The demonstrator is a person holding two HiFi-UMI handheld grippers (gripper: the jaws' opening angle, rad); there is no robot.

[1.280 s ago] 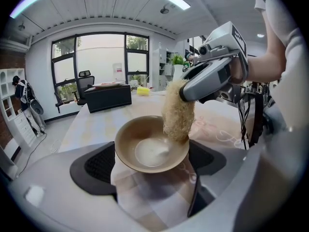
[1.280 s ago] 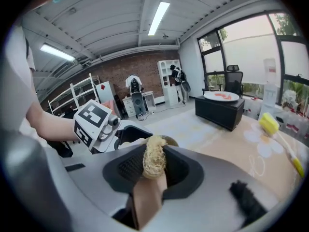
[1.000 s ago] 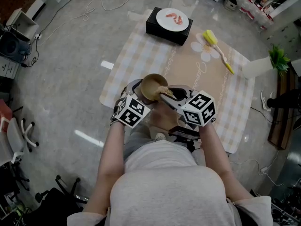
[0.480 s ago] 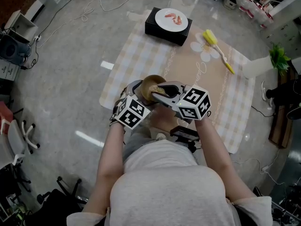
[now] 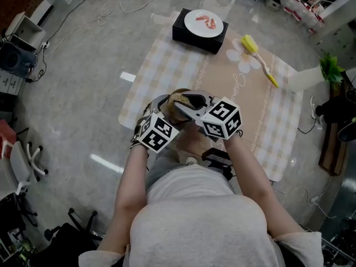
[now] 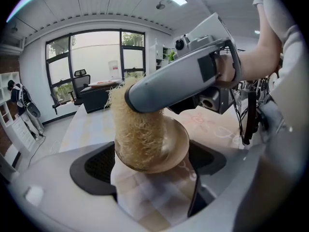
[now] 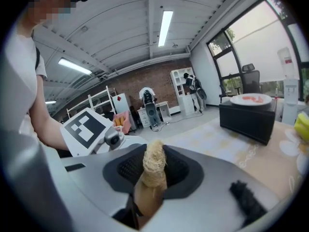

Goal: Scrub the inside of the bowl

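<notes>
The bowl (image 6: 173, 146) is up off the floor, in front of the person's body and over the near edge of the checked mat (image 5: 167, 65), tilted so its opening faces the right gripper (image 7: 154, 174). The left gripper (image 6: 150, 162) has it clamped, one dark pad on each side of the outer wall. The right gripper's jaws are closed on a loofah scrubber (image 7: 155, 157), whose fibrous end is pushed down into the bowl's hollow. The bowl looks like smooth tan wood or bamboo: probably light and stiff, not very fragile, but slick enough on its curved wall to twist or slide out when the scrubber bears sideways. A hold across the widest part, as here, seems sound; a pinch on the rim alone would likely let it pivot. The scrubber reads as soft, springy and nearly weightless, so it should flatten against the curve and needs a firm squeeze low on its body to stay put. As for writing, there is little: the marker cubes (image 5: 221, 118) carry only black-and-white square patterns, and the mat has a looping script beside a flower print, too small to read. No brand shows on the bowl, the black box (image 5: 192, 35) with its white plate (image 5: 203, 22), or the yellow brush (image 5: 256, 52) – all well apart from the grippers at the mat's far end.
</notes>
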